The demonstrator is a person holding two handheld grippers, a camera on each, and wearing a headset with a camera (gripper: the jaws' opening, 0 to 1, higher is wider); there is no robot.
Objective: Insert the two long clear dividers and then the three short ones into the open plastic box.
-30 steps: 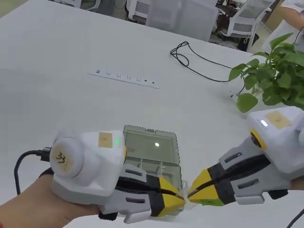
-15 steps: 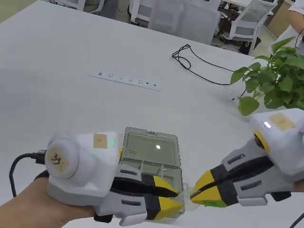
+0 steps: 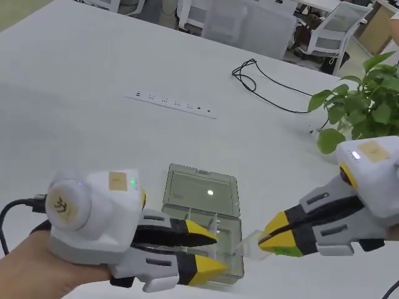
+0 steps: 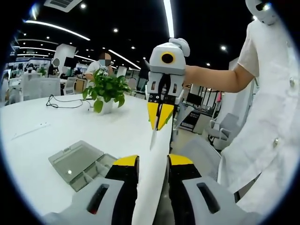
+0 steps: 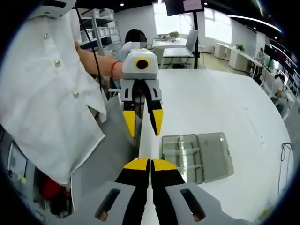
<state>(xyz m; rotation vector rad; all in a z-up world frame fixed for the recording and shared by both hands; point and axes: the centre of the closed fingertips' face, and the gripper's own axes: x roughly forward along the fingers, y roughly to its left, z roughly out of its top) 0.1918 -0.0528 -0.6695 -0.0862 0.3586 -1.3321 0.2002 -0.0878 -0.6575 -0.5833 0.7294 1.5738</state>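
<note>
Right claw [image 3: 262, 241] was clenched on a clear divider [image 3: 248, 245], a thin piece that stuck out of the tips toward the open plastic box [image 3: 229, 229]. The divider was just off the box's right side, above the bench [image 3: 75, 124]. Could not tell if it touched the rim. Left claw [image 3: 218, 251] was released, jaws apart with nothing between them, tips over the front-left part of the box. The box sat on the bench between the two claws, with its lid [image 3: 202, 190] laid open flat on the far side. Partition lines showed inside the tray.

In the left gripper view, the left claw [image 4: 153, 161] gaped at the bottom. The right claw [image 4: 158, 123] faced it head on, with the divider [image 4: 153, 138] edge-on out of its tips. The box [image 4: 82, 161] was at lower left.

In the right gripper view, the right claw [image 5: 150, 163] was pinched together. The left claw [image 5: 143, 131] was opposite with its yellow tips spread, and the box [image 5: 180, 161] lay just right of them.

Farther back on the bench were a white power strip [image 3: 174, 103], a black cable [image 3: 268, 75] and a potted plant [image 3: 365, 103] at the right edge.
</note>
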